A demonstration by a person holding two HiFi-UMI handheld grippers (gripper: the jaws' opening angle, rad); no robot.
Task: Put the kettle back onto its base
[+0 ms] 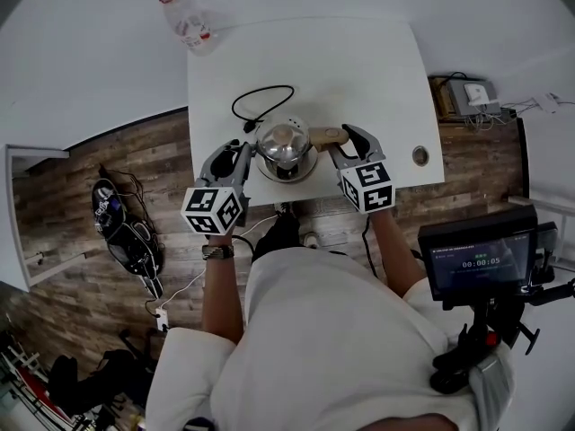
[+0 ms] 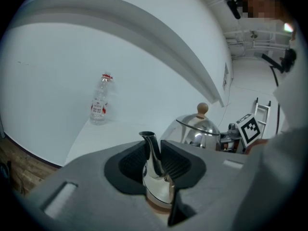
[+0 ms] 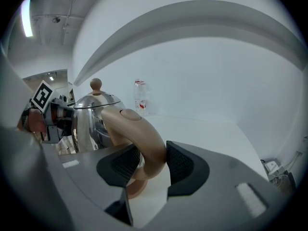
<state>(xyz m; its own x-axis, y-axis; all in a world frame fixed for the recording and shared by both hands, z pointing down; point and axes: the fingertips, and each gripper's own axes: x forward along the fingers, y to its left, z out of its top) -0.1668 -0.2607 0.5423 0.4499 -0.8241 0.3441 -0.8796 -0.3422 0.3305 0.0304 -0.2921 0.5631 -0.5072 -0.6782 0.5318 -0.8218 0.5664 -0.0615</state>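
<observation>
head view: steel kettle near the white table's front edge, spout left, handle right, long axis across the frame. left gripper view: left gripper pinches the spout. right gripper view: right gripper clamps the tan handle; lid knob points up.

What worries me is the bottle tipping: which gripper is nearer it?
Left. The left gripper, on the kettle spout, is slightly right of the bottle; the right gripper, on the handle, is much farther right.
</observation>
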